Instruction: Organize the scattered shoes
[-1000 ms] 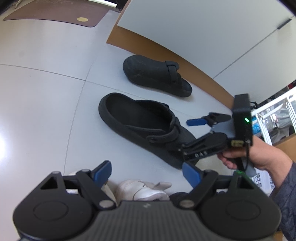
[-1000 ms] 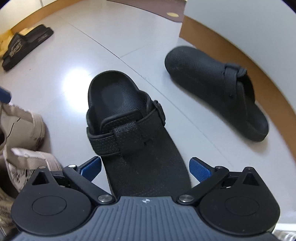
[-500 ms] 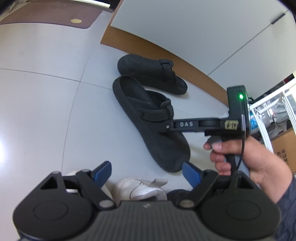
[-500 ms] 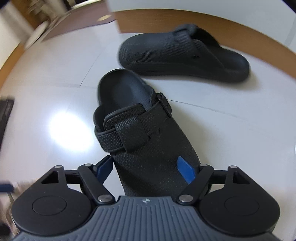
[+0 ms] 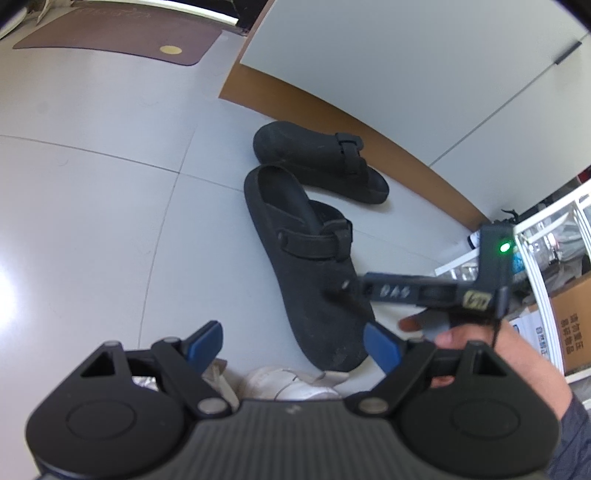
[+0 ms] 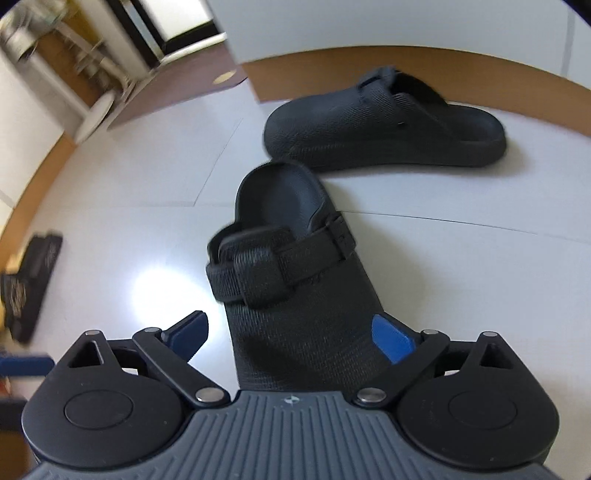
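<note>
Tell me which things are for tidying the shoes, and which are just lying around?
For the job:
- near black clog
- far black clog, by the wall
- white sneaker
- black slipper

Just lying about:
- brown mat
- cardboard box
- white rack

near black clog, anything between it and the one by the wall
Nothing visible. Bare floor separates the near black clog from the far black clog by the baseboard. The right gripper straddles the near clog, jaws opening.
</note>
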